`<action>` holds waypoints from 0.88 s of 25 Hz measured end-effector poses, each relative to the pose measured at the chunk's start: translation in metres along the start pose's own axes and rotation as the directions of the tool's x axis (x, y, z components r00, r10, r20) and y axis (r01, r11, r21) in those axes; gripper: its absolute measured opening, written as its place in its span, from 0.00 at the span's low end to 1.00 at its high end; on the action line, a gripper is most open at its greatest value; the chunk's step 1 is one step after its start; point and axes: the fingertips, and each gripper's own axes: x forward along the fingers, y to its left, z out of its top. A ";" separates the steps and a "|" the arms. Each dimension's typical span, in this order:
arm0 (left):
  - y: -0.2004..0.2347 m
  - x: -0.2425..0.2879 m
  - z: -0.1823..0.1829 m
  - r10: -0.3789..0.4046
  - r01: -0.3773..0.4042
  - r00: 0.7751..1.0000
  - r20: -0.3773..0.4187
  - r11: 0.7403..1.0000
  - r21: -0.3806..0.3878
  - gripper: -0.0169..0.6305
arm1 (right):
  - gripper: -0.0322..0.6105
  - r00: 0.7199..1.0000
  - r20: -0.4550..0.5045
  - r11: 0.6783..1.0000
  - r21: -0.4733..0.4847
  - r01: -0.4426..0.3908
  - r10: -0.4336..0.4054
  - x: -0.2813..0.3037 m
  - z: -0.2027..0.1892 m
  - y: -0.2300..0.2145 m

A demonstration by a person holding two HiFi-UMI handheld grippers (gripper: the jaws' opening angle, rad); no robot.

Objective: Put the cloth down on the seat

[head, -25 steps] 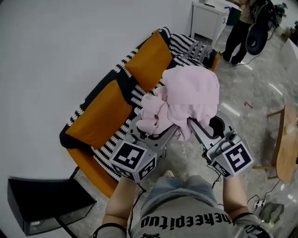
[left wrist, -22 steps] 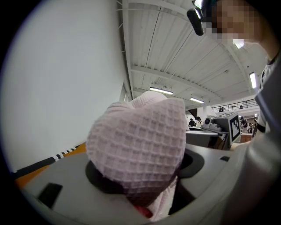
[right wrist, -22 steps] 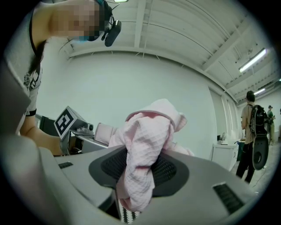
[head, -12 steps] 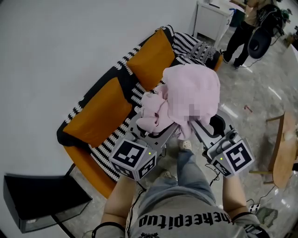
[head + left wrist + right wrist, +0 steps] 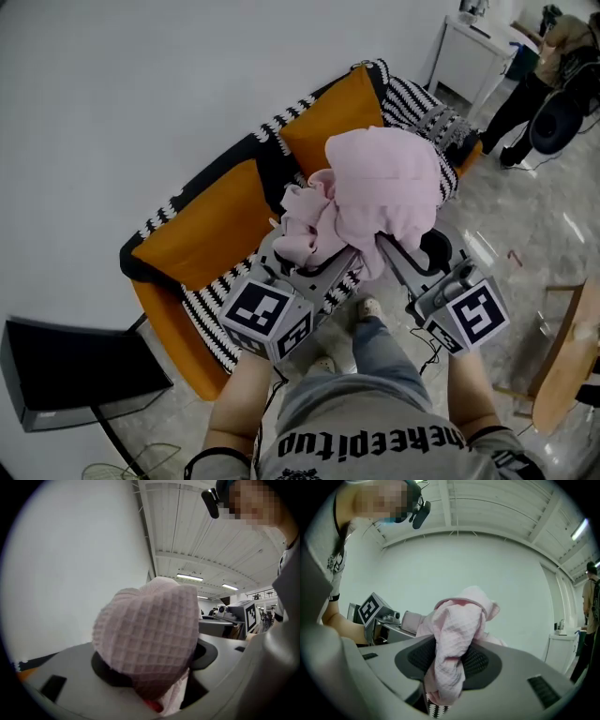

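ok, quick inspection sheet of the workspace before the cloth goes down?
Surface: sofa seat, black-and-white striped cover, in front of the person.
Job's things: pink cloth, bunched, held in the air, not yet on the seat.
Clutter: two orange cushions against the backrest.
Grippers: left gripper and right gripper both shut on the cloth.
Cables: thin cable on the floor, lower left.
Surroundings: white wall, black stand, white cabinet, a person standing far right.

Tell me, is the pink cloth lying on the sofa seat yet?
No, the pink cloth is clamped in the left gripper and right gripper, up above the sofa.
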 end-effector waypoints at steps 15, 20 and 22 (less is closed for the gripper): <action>0.068 0.085 0.020 0.252 -0.251 0.968 0.003 0.965 -0.079 0.52 | 0.32 0.966 -0.023 0.966 0.006 -0.258 0.258 0.086 -0.006 -0.098; 0.092 0.099 0.015 0.319 -0.318 0.948 -0.013 0.942 -0.103 0.52 | 0.32 0.945 -0.037 0.946 0.023 -0.323 0.324 0.113 -0.017 -0.112; 0.098 0.098 0.010 0.345 -0.346 0.938 -0.022 0.932 -0.111 0.52 | 0.32 0.936 -0.047 0.937 0.031 -0.349 0.350 0.121 -0.022 -0.111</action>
